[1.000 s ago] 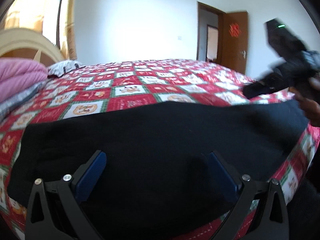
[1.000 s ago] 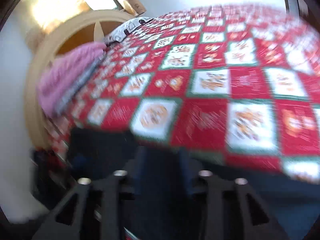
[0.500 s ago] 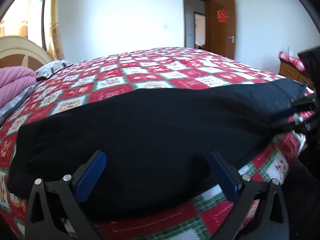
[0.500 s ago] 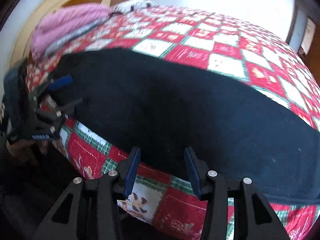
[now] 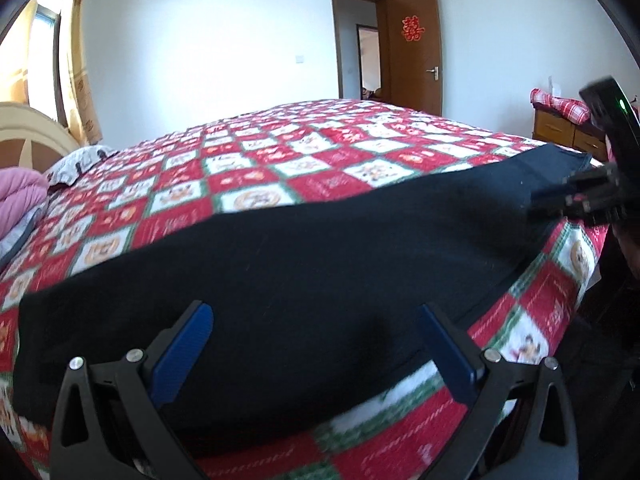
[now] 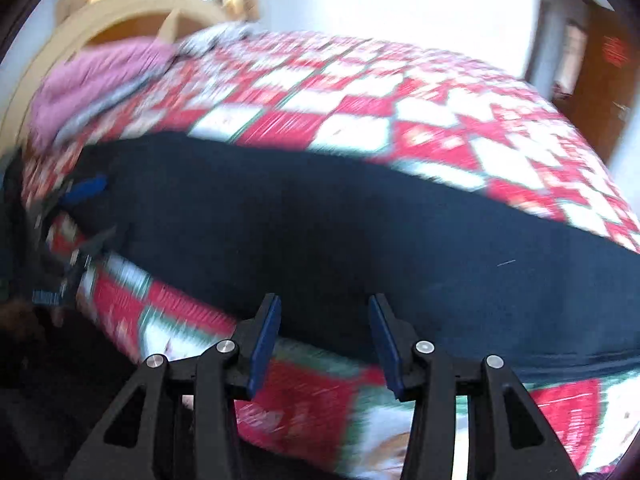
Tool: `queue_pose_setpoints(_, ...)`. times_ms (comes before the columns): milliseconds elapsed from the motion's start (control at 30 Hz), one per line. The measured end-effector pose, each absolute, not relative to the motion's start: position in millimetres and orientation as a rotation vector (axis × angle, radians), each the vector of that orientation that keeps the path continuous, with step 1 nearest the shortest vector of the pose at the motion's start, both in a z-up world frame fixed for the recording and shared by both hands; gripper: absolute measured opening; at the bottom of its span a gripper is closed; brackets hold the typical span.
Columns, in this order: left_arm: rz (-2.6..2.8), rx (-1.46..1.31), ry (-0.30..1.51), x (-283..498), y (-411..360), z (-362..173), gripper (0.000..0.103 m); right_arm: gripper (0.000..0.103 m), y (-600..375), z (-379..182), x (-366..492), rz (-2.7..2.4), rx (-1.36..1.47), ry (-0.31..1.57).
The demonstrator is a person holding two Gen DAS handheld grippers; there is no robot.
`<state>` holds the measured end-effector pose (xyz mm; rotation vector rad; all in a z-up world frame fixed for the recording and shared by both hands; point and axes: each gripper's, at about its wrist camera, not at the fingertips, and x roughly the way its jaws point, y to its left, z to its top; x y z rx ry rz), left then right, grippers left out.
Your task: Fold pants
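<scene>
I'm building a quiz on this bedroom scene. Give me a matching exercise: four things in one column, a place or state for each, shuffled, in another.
1. black pants
2. pink folded blanket
3. brown wooden door
4. left gripper

A. standing open
B. by the headboard
C. spread along the bed's near edge
D. open, over the pants

Pairs: 1-C, 2-B, 3-A, 4-D

Black pants (image 5: 320,264) lie on a red, white and green checked bedspread (image 5: 248,168); a pink blanket (image 5: 18,194) and brown door (image 5: 414,44) show beyond the gripper.
</scene>
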<state>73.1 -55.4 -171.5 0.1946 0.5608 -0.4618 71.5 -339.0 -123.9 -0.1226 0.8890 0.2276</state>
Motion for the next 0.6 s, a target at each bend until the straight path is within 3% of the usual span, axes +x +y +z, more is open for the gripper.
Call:
queue_pose_setpoints(167, -0.462, 0.164, 0.598, 87, -61, -180, 0.103, 0.047, -391, -111, 83, 0.074, -0.052, 0.863)
queue_pose_setpoints(433, -0.451, 0.186, 0.604, 80, -59, -196, 0.103, 0.048, -430, -137, 81, 0.019, -0.016, 0.917)
queue_pose_setpoints(600, -0.411, 0.18, 0.61, 81, -54, -194, 0.103, 0.054, -426, -140, 79, 0.029, -0.02, 0.895)
